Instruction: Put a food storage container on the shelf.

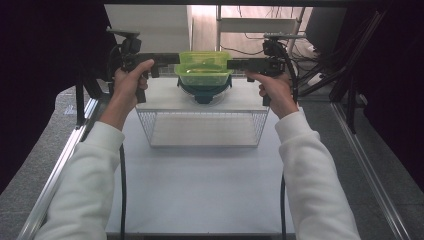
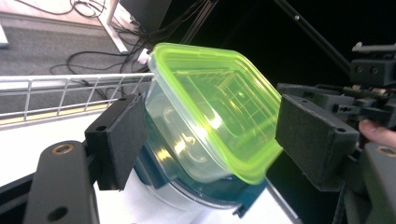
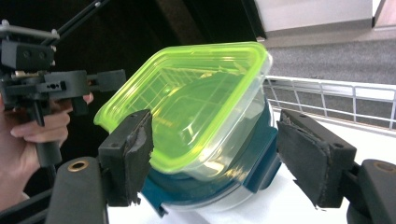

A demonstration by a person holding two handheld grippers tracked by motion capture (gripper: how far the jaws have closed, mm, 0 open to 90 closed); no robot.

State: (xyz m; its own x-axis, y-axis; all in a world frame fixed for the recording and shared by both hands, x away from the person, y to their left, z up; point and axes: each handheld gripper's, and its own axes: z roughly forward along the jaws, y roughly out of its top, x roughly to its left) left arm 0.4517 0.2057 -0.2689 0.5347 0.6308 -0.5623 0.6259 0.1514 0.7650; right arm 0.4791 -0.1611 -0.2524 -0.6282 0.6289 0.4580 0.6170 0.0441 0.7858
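Two claws are flanking a green-lidded box (image 1: 204,67) that is sitting on a teal-clipped container (image 1: 204,90), on top of a wire rack (image 1: 202,127) at the surface's far edge. Left claw (image 1: 170,59) and right claw (image 1: 235,64) are both standing open, pads clear of the box, nothing gripped. Box is leaning tilted on the container in both gripper views. Risk: a pad brushing the lid on withdrawal is likely to tip the box off the rack's rear edge. Near half of the surface (image 1: 200,190) is offering open room.
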